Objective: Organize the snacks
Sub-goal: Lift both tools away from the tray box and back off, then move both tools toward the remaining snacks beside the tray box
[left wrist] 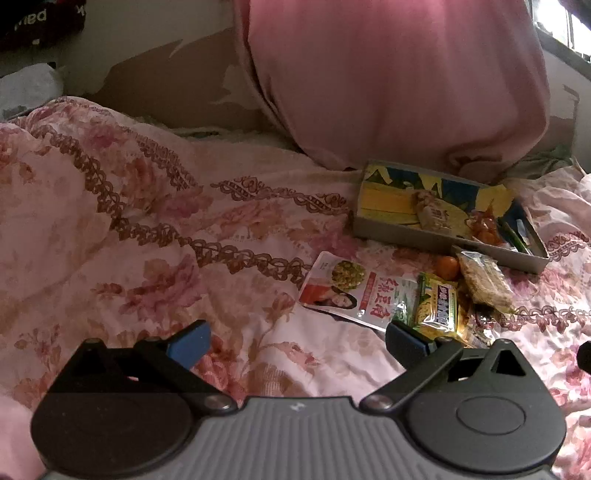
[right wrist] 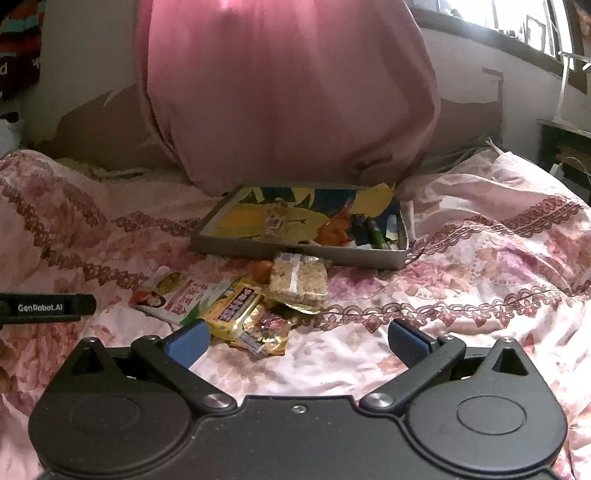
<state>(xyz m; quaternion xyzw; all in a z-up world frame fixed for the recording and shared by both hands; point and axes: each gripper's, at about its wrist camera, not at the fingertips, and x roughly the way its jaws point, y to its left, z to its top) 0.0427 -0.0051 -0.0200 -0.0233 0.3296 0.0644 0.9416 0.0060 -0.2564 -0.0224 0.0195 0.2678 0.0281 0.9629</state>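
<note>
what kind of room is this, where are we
Most likely a bedroom. The snacks and a shallow tray lie on a floral pink quilt, a big pink pillow leans on the wall behind, and a window is at upper right.

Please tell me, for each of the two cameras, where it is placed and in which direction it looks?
Left wrist view: sits behind the open left gripper, low over the floral bedspread, facing the snack box ahead to its right.
Right wrist view: sits behind the open right gripper, facing the snack box almost straight on; the left gripper's black body shows at the left edge.
Shared: the box, the loose snack packets before it, and the pink pillow behind.
</note>
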